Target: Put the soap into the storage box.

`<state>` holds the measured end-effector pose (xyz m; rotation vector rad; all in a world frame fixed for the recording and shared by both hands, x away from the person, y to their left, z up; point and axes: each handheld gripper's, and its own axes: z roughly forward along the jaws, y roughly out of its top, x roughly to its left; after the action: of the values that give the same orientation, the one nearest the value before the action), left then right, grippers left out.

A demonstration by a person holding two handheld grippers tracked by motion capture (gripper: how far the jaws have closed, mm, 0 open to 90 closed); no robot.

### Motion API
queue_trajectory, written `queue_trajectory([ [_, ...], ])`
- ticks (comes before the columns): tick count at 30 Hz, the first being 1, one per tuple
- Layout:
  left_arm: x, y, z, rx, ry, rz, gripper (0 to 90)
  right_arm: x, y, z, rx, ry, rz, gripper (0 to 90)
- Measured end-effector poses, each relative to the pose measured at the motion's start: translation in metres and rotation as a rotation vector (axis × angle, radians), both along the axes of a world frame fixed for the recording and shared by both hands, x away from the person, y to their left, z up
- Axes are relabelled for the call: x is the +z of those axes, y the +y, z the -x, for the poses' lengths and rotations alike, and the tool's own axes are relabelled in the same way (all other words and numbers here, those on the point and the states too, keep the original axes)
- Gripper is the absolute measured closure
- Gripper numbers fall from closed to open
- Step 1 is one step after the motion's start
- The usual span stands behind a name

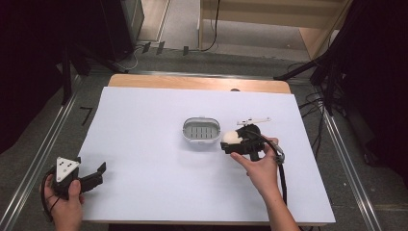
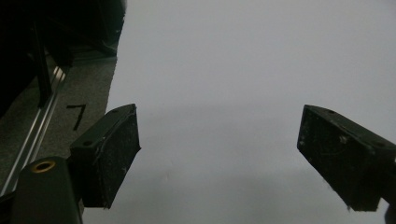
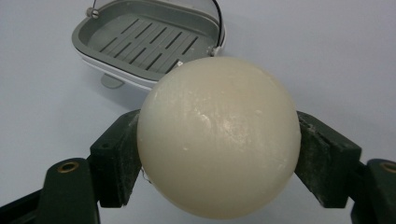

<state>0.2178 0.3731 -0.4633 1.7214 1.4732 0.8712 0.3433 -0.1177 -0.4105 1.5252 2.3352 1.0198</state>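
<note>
A round cream-white soap bar [image 3: 218, 136] sits clamped between the two black jaws of my right gripper [image 1: 231, 140], held just above the white sheet. Right beside it, to the left in the high view, lies a grey soap dish [image 1: 201, 130] with a slotted floor [image 3: 148, 41] and a white rim; nothing lies in it. My left gripper [image 1: 98, 174] rests at the table's front left corner, open, with bare white sheet between its jaws [image 2: 219, 158].
The white sheet [image 1: 144, 159] covers most of the wooden table. A thin white strip-shaped piece [image 1: 252, 120] lies just behind the right gripper. Dark stands and cables surround the table, with a metal rail [image 2: 28, 144] along its left side.
</note>
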Motion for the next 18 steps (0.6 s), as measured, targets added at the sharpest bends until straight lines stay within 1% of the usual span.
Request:
queue_trajectory([
  [4, 0.000, 0.000, 0.000, -0.001, 0.004, -0.003, 13.9, 0.004, 0.003, -0.002, 0.003, -0.005, -0.012, 24.8],
  [9, 0.000, 0.000, 0.000, -0.001, 0.002, -0.002, 13.9, 0.006, 0.008, -0.005, 0.011, -0.006, 0.000, 24.8],
  [18, 0.000, 0.000, 0.000, -0.003, 0.003, -0.002, 13.9, 0.008, 0.017, -0.011, 0.017, -0.006, -0.009, 24.8],
])
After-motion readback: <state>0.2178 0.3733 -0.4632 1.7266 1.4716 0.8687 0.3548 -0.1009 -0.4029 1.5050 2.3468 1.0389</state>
